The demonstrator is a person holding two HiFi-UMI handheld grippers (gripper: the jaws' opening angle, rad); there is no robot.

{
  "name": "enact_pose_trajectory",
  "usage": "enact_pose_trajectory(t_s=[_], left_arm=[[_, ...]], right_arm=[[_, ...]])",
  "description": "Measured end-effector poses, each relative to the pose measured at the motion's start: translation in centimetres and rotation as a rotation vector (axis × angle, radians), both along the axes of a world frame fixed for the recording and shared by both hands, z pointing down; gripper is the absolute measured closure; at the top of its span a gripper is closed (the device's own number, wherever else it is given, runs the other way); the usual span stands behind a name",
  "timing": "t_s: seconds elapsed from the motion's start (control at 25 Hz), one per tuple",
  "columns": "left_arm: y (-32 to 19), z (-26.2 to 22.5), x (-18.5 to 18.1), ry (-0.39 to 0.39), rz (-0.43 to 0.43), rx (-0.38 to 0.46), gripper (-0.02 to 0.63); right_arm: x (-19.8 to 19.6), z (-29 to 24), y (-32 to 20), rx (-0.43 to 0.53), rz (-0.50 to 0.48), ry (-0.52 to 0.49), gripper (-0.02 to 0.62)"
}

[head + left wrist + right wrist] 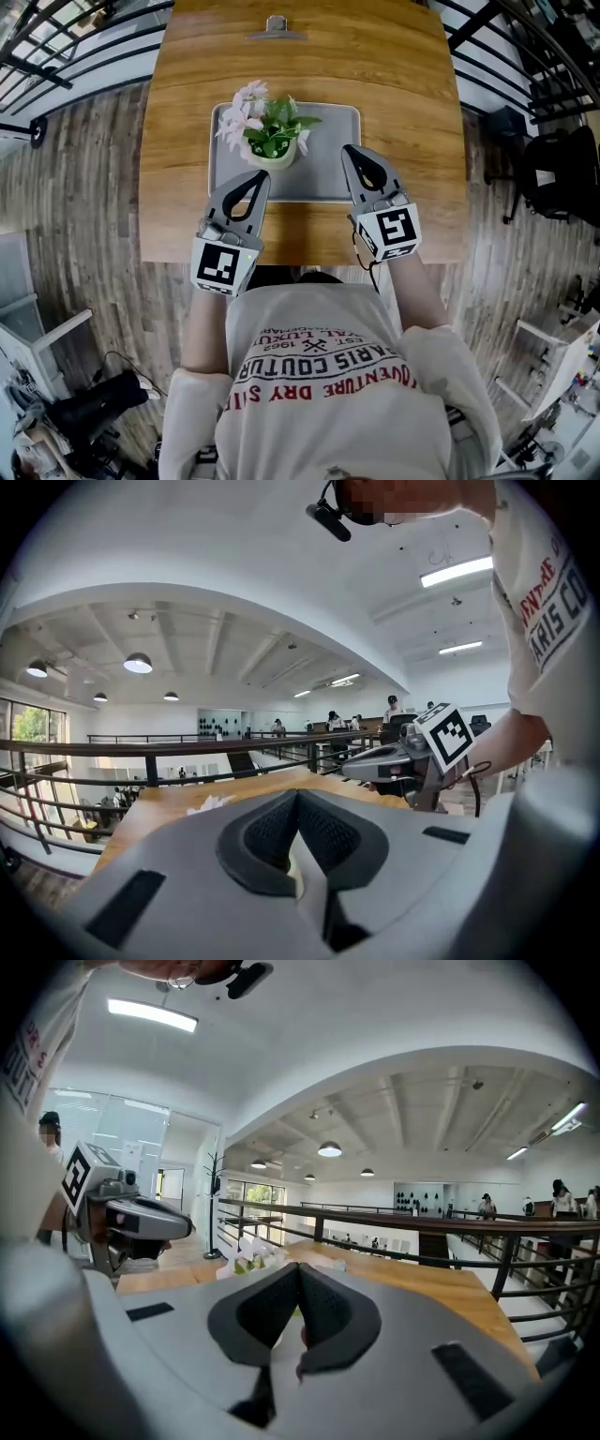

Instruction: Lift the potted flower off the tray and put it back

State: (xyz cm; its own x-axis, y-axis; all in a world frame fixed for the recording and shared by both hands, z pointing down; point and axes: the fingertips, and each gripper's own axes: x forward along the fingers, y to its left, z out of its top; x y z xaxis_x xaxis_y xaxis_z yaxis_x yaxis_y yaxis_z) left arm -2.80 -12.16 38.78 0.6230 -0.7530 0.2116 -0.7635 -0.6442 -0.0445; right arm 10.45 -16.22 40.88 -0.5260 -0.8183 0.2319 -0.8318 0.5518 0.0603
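Starting at the left: left gripper over the near edge of the grey tray, jaws pressed together with nothing in them. Just past it, potted flower standing upright on the left half of the tray, near the middle of the tabletop, not lifted. At the right: right gripper over the right half of the tray, jaws also closed tight and empty. Can go wrong like this: with closed tips, no way to take the pot, only to bump it, so easy to tip it or push it across the tray. Must open first. Could also squash the pink flowers and leaves, spread wider than the pot. With a push from one side only, might slide the tray on the smooth wood. Hard to see: most of the pot, under its own leaves from above. In the left gripper view, only a scrap of white petal past the grey body of the left gripper. In the right gripper view, a few petals and leaves peeking beside the right gripper. Cannot tell how high above the tray the tips are.
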Motion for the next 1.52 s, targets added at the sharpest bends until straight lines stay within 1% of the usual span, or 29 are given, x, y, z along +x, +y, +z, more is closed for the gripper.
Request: enact_pose_trajectory(t_s=[0.16, 0.28, 0.36, 0.48, 0.56, 0.84, 1.0, 1.08, 1.32, 1.52], left_arm=[[-0.7, -1.7, 0.0, -0.036, 0.015, 0.055, 0.594], [-1.1, -3.1, -0.5, -0.026, 0.006, 0.080, 0.594], [-1.4, -3.8, -1.1, -0.016, -0.015, 0.079, 0.594], [-2.1, -4.2, -2.0, -0.020, -0.052, 0.059, 0.594], [-2.3, -4.5, -2.3, -0.021, -0.056, 0.056, 0.594], [-2.3, -5.4, -2.3, 0.021, -0.046, 0.063, 0.594], [-2.3, -5.5, -2.4, 0.027, -0.049, 0.065, 0.594], [-2.2, -5.6, -2.4, 0.024, -0.052, 0.062, 0.594], [-1.9, -6.6, -1.9, 0.021, -0.040, 0.079, 0.594], [-1.8, -6.6, -2.0, 0.027, -0.044, 0.071, 0.594]], right_arm=[[0.1, -2.3, 0.2, 0.032, 0.048, -0.020, 0.568], [-0.2, -4.1, 0.4, 0.062, 0.058, -0.045, 0.569], [-0.4, -5.3, 0.6, 0.084, 0.059, -0.053, 0.569], [-0.4, -6.9, 0.6, 0.116, 0.062, -0.060, 0.569], [-0.4, -7.5, 0.6, 0.128, 0.064, -0.057, 0.569], [-0.7, -7.6, 0.6, 0.131, 0.048, -0.045, 0.569], [-1.6, -7.2, 1.0, 0.118, -0.008, -0.050, 0.569], [-1.8, -7.1, 1.1, 0.115, -0.020, -0.050, 0.569], [-1.7, -7.5, 1.1, 0.128, -0.010, -0.046, 0.569], [-1.6, -7.8, 1.2, 0.132, 0.013, -0.054, 0.569]])
